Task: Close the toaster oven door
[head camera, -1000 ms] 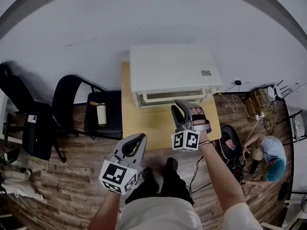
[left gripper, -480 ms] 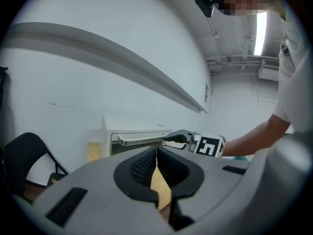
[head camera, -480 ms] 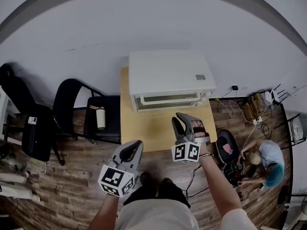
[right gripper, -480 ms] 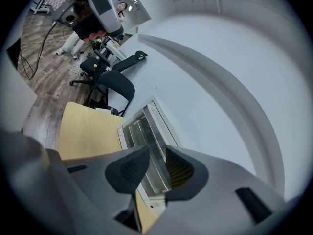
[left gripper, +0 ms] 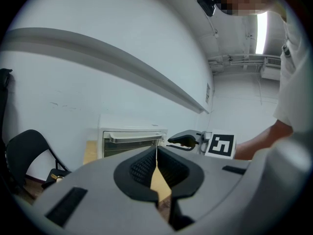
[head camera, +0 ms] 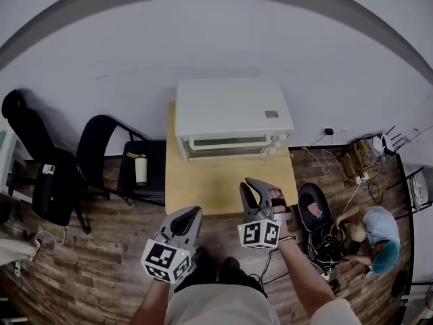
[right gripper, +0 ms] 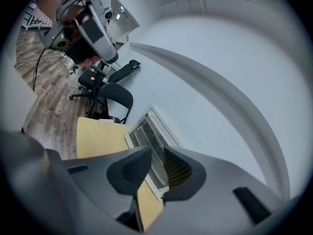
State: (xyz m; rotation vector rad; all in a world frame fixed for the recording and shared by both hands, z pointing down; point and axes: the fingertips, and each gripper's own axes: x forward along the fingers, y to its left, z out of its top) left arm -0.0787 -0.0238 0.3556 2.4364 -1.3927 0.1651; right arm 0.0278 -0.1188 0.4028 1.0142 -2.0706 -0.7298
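Observation:
The white toaster oven [head camera: 233, 117] stands at the back of the wooden table [head camera: 223, 181], its glass door [head camera: 226, 143] up and shut, the handle bar across the top. My right gripper [head camera: 256, 185] hovers over the table's near edge, well short of the oven. It is open; its jaws have just been closing, with nothing between them. In the right gripper view the gap [right gripper: 157, 153] frames the oven door [right gripper: 146, 131]. My left gripper [head camera: 195, 211] hangs off the table's near left corner, shut and empty. Past its tips [left gripper: 156, 153] I see the oven [left gripper: 129, 141] and the right gripper [left gripper: 188, 141].
A black chair [head camera: 145, 181] with a pale bottle [head camera: 141, 170] on its seat stands left of the table, another dark chair [head camera: 40, 175] farther left. To the right, a person [head camera: 379, 232] crouches on the wood floor by a black bag [head camera: 314, 208] and cables. A white wall lies behind the oven.
Both grippers have drawn back from the oven toward the table's near edge, the right one farther. The oven door stays shut.

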